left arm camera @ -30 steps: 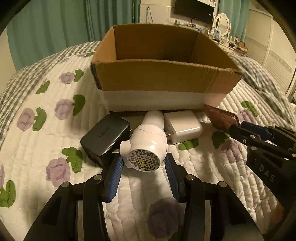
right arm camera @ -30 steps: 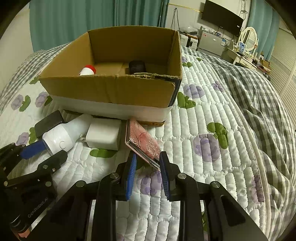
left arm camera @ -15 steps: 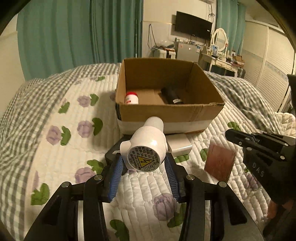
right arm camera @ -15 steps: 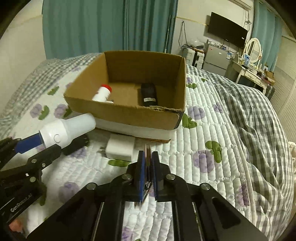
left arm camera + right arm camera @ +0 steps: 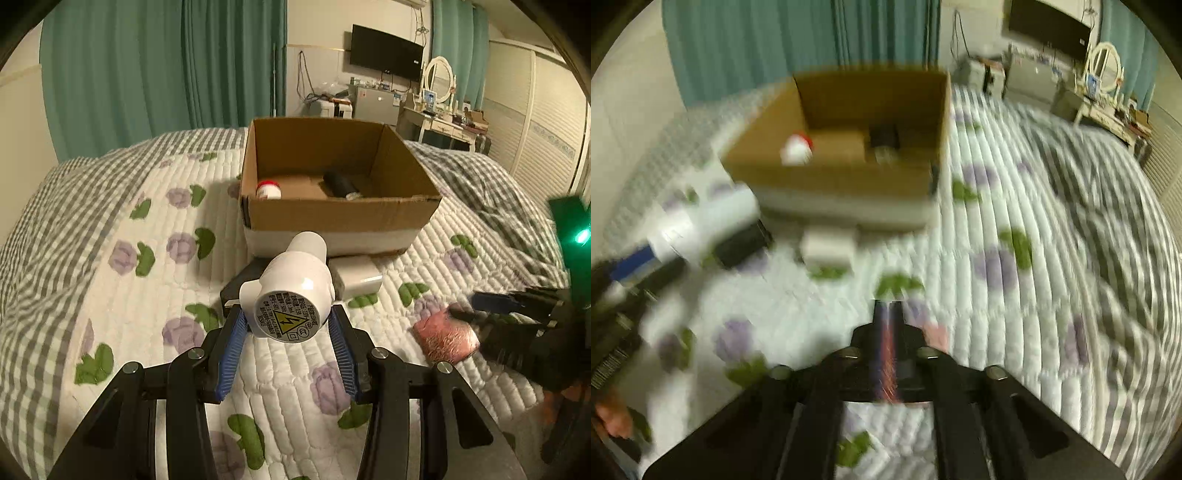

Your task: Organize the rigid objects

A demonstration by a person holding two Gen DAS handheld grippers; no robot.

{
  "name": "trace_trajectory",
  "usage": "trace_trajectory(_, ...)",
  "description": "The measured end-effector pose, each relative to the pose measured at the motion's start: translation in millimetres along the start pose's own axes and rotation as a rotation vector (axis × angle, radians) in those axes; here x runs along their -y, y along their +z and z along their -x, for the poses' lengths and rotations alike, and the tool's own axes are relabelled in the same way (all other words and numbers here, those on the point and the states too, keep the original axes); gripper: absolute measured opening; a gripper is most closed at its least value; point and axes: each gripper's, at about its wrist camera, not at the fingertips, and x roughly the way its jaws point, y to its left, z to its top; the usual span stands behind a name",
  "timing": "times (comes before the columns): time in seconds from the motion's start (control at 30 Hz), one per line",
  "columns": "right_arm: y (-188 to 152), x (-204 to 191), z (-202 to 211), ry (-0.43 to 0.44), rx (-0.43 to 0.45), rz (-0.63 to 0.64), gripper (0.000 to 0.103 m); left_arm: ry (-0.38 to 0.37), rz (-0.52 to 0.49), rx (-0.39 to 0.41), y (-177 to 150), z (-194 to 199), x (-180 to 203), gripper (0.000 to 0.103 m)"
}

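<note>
In the left wrist view the left gripper sat at lower centre, its blue pads clamped on either side of a white device whose round labelled end faced the camera and whose nozzle pointed up the frame toward the box; the device was held above the quilt; behind it, just beside the box's near wall, lay a black charger and a white charger, the white one to the right; the box stood at centre frame, open-topped, with a red-capped bottle at its left inside and a black cylinder to the right of that; at the right edge the right gripper held a reddish card by its upper edge, the card hanging over the quilt, blurred

In the right wrist view, much blurred, the right gripper stood at lower centre with its fingers drawn together on the card, seen edge-on as a thin reddish strip between them; the box lay in the upper middle with the bottle and cylinder inside; below it on the quilt were the white charger and, to its left, the black charger; at far left the device showed in the left gripper
</note>
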Motion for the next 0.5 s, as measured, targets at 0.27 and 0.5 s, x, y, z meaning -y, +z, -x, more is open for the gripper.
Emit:
trace_trajectory(0.27, -15, -10, -50, -0.104, -0.202, 0.058, 0.075, -0.012, 0.013, -0.016, -6, -6, -4, 0.046)
trace_trajectory(0.5, -16, -11, -74, -0.117, -0.267, 0.044, 0.072, -0.022, 0.02, -0.013, -7, -2, -5, 0.046)
